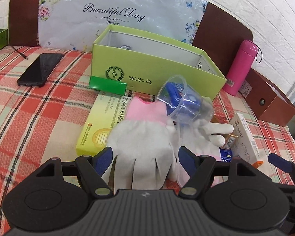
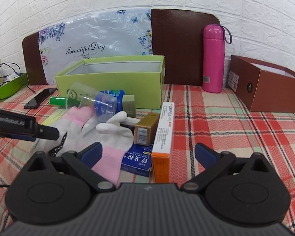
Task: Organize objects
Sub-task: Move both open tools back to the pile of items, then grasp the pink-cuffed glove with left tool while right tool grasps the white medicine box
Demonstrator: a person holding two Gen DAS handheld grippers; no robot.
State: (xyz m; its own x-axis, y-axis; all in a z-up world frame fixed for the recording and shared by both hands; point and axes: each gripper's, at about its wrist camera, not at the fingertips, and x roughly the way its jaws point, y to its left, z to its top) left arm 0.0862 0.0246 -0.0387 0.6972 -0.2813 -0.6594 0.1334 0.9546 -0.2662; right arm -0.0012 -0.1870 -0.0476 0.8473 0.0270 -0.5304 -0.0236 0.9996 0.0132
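Observation:
A pile of small things lies on the plaid cloth before an open green box [image 1: 157,66]. My left gripper [image 1: 145,157] is open, its blue pads on either side of a white glove [image 1: 141,137] with a pink cuff. A clear plastic cup [image 1: 184,102] lies tipped on the gloves, a blue item behind it. My right gripper [image 2: 148,153] is open too, low over a second glove's pink cuff [image 2: 110,159], a blue box [image 2: 137,161] and a white-and-orange medicine box [image 2: 163,137]. A small gold box [image 2: 145,129] stands beside them. A yellow-green medicine box [image 1: 96,129] lies left of the gloves.
A black phone [image 1: 39,68] lies at the left. A pink bottle [image 2: 213,59] and an open brown box [image 2: 265,90] stand at the right. A green tray [image 2: 5,88] with cables sits far left. A headboard and white brick wall close the back.

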